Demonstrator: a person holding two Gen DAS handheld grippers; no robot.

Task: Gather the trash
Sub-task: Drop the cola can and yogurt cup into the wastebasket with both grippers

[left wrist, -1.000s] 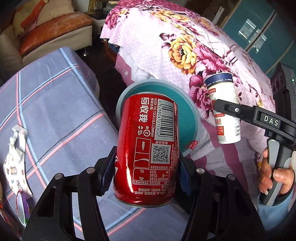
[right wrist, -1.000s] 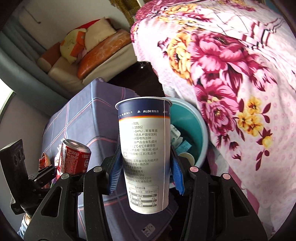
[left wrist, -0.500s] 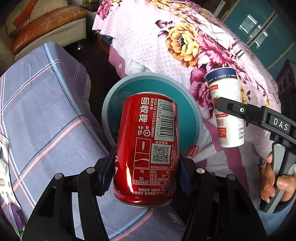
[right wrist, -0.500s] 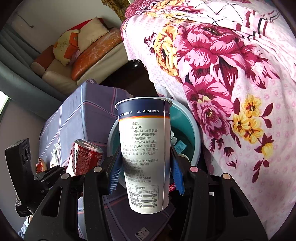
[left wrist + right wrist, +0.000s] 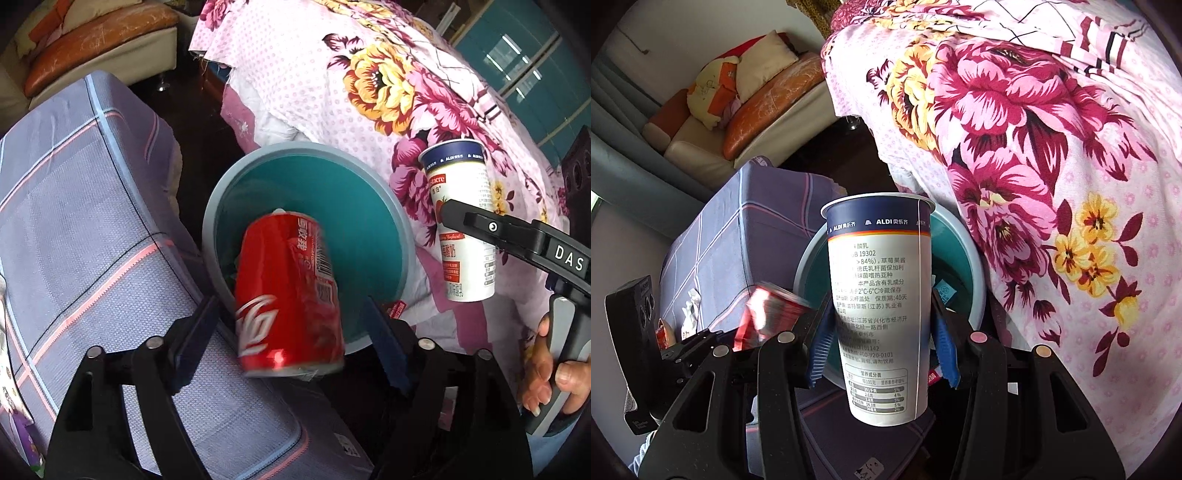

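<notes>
A red cola can (image 5: 288,291), blurred and tilted, is dropping loose between the pads of my left gripper (image 5: 291,336). Its jaws are opening and no longer press the can. Just beyond the can, the teal trash bin (image 5: 306,147) stands with its mouth open. My right gripper (image 5: 882,332) is shut on a tall white yoghurt cup (image 5: 879,295) with a dark blue rim, held upright over the bin (image 5: 971,266). The left wrist view shows that cup (image 5: 461,221) to the right of the bin. The right wrist view shows the can (image 5: 768,314) at lower left.
A low table under a blue-grey checked cloth (image 5: 92,221) stands against the bin's left side. A bed with a pink floral cover (image 5: 369,74) rises behind and to the right. A sofa with orange cushions (image 5: 99,40) is at the back. Wrappers (image 5: 945,291) lie inside the bin.
The left jaws have spread and the can has come loose, tipping and sinking toward the bin. Both grippers have drawn closer over the bin. The right grip on the cup is unchanged.
</notes>
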